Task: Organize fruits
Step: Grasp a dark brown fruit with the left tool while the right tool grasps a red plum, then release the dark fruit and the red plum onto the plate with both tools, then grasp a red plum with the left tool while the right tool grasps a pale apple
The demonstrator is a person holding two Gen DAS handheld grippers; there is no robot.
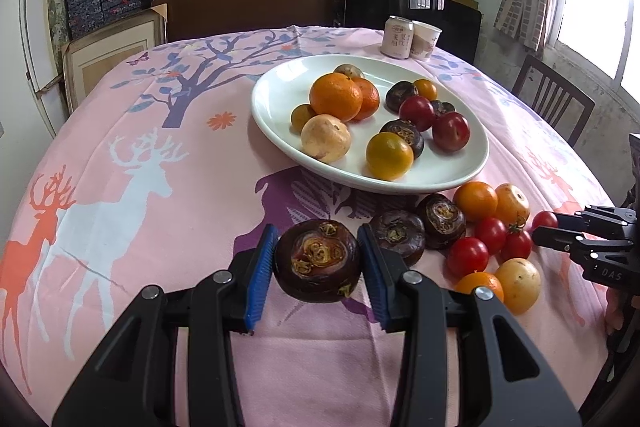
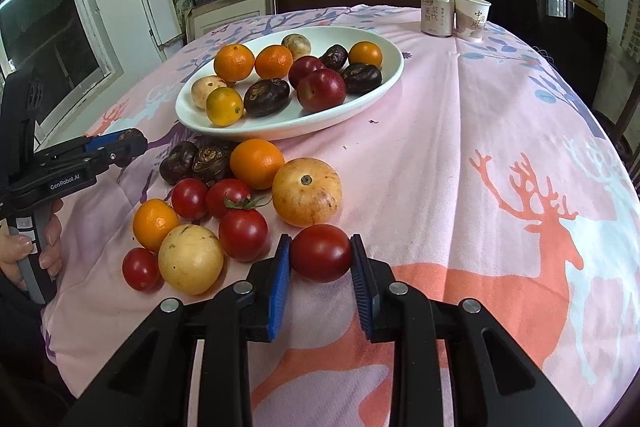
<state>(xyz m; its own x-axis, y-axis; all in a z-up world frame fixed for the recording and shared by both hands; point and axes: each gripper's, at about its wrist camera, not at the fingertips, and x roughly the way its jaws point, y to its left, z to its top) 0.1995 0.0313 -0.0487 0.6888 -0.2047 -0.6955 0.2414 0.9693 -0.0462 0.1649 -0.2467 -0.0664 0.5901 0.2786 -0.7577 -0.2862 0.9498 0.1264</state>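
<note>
Left wrist: left gripper (image 1: 318, 259) ribbed blue pads clamp knobbly dark water chestnut (image 1: 318, 261) over pink cloth tabletop (image 1: 160, 247) | right gripper (image 2: 321, 259) pinches smooth red tomato (image 2: 321, 253) near glossy oval white plate (image 2: 384, 83)

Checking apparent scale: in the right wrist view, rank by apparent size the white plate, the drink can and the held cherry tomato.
1. White plate, clearly the largest.
2. Cherry tomato in the right gripper.
3. Drink can.
The tomato's lead is unsure: it is nearest the camera, the can farthest.
</note>
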